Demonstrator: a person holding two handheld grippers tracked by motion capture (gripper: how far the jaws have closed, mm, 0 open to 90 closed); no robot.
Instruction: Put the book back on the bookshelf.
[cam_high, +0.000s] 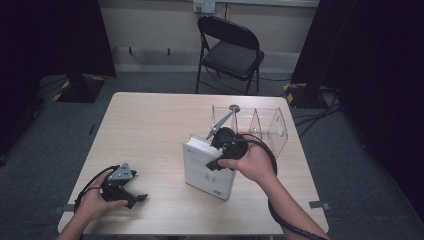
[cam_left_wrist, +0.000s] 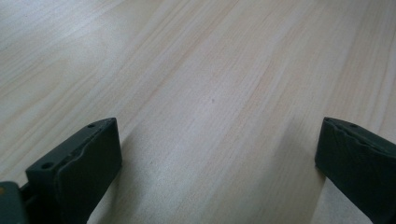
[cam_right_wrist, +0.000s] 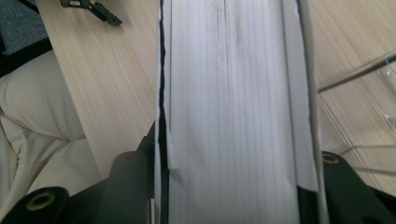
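Nearest, at the left gripper (cam_high: 134, 199): parked low on the tabletop (cam_high: 150, 125), fingers (cam_left_wrist: 88, 161) spread wide, nothing between them but bare wood. Looks like waiting out of the way, free to steady something if needed.

Further in, at the right gripper (cam_high: 216, 154): fingers (cam_right_wrist: 133, 182) clamped on the book (cam_high: 207, 175), one on each cover, page edge running straight out between them. Gripped from above at the top, the book stands on edge and a little tilted below the fingers. Hard to tell whether its lower edge rests on the tabletop or hangs just off it. Seems held upright so as to go in like a filed volume rather than flat. Probably gripped across the full thickness to stop the covers splaying.

Just beyond the right fingertips: clear rack (cam_high: 270, 127), dividers upright, slots open at the top. Close to the book, contact not clear. Likely the target, hence the book raised on edge and turned toward the slots. Not yet in any slot.

Well past the rack, off the tabletop: folding chair (cam_high: 231, 52), no part in the work.
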